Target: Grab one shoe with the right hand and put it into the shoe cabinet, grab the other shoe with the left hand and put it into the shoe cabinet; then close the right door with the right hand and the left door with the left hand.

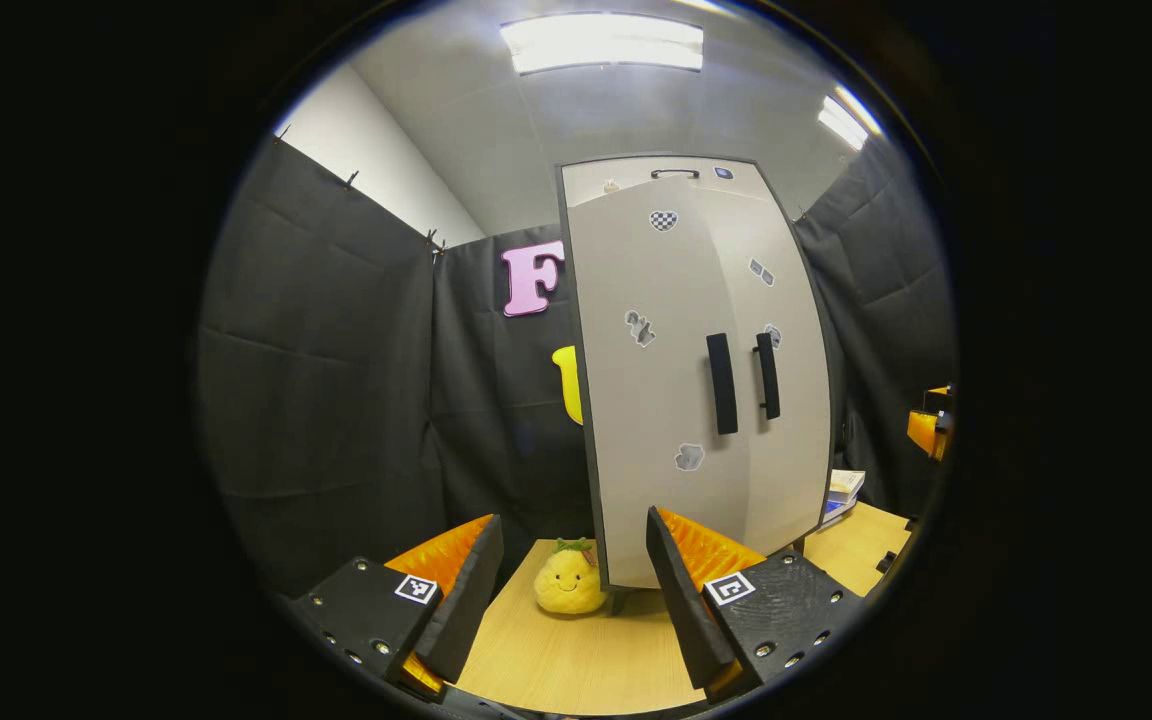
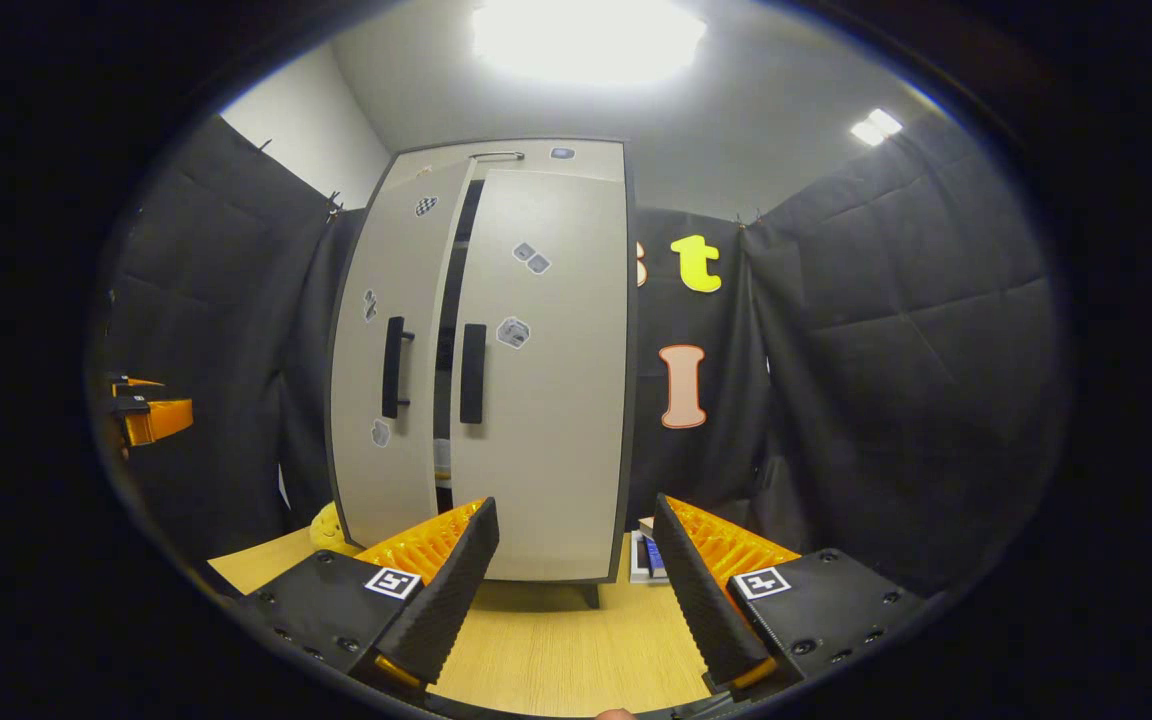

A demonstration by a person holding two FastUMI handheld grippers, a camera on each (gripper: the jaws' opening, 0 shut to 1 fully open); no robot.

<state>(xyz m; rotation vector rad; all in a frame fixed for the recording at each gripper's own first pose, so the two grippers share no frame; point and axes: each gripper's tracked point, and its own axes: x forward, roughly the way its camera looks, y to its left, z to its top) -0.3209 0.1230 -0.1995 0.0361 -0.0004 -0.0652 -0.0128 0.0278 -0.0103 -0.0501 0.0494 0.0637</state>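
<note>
I hold a two-finger gripper in each hand, facing a tall pale shoe cabinet that stands on a light wooden counter inside a booth draped in black cloth.

In the left gripper view, my left gripper sits low in front, its fingers spread apart and holding nothing. The left door stands swung slightly outward, its edge proud of the cabinet. The right door lies nearly flush. Each door carries a long black vertical handle; the left door's handle is closest to my reach.

In the right gripper view, my right gripper is likewise released and empty. Here a dark gap shows between the two doors, so the cabinet is not fully shut. The right door's handle sits just beside that gap.

I judge the doors to be stiff, flat, light panels swinging on hinges. They should move with a gentle push. The smooth face may let fingers slide, so pressing near the handle edge, away from the hinge, gives the best leverage. The handle bar itself also offers a firm place to grip.

A soft yellow plush toy with a smiling face rests on the counter by the cabinet's left foot. A stack of books lies to the cabinet's right.

Small stickers dot the doors, too small to read. Square black-and-white markers sit on my grippers. I find no legible brand or writing.
</note>
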